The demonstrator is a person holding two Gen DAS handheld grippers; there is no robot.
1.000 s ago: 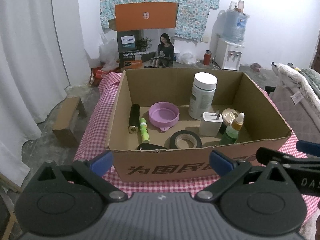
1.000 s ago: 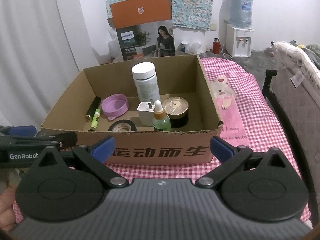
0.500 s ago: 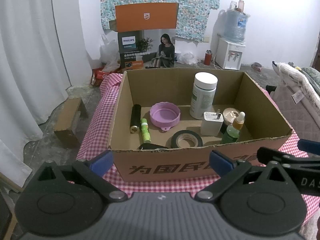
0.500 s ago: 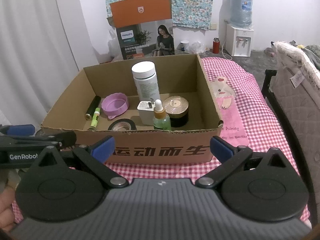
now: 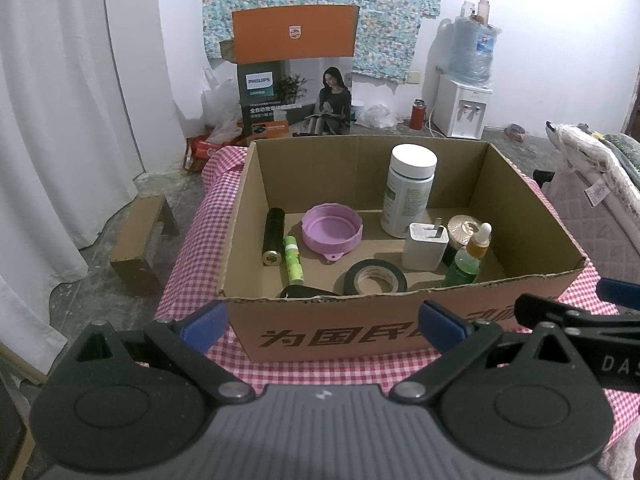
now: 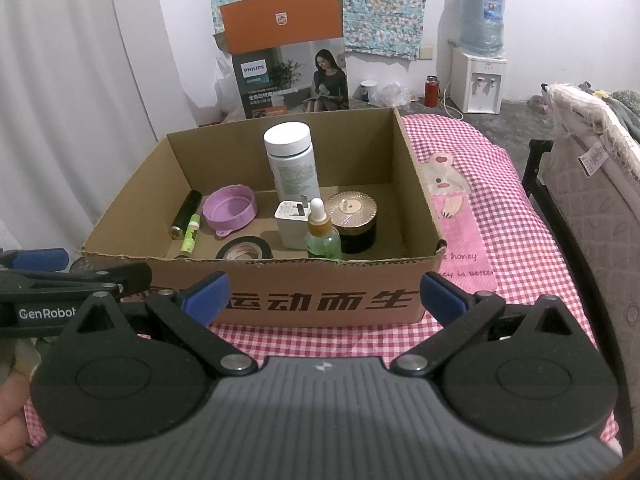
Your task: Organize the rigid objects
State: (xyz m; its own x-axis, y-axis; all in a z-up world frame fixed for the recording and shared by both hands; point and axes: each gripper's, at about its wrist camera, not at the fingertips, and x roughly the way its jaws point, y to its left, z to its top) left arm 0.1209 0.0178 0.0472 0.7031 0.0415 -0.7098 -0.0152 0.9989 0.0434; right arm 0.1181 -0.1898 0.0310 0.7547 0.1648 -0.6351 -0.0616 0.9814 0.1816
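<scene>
Both grippers wide apart and empty, held short of the cardboard box (image 5: 400,332).

Left gripper (image 5: 322,324): blue-tipped fingers (image 5: 202,325) spread, at lower centre of its frame, in front of the box's near wall, gripping nothing. Right gripper (image 6: 324,294): likewise spread, lower centre of its frame, nothing between its fingers. The box sits on a pink checked cloth (image 6: 500,184), mid-frame in both views. Inside: white bottle (image 5: 410,190) upright toward the back; purple lid (image 5: 332,232) centre-left; black flashlight (image 5: 273,236) and green tube (image 5: 293,260) lying side by side at left; roll of black tape (image 5: 375,282) flat near the front wall; white charger (image 5: 425,246), green dropper bottle (image 6: 323,236) and gold-topped jar (image 6: 353,220) clustered at right.
</scene>
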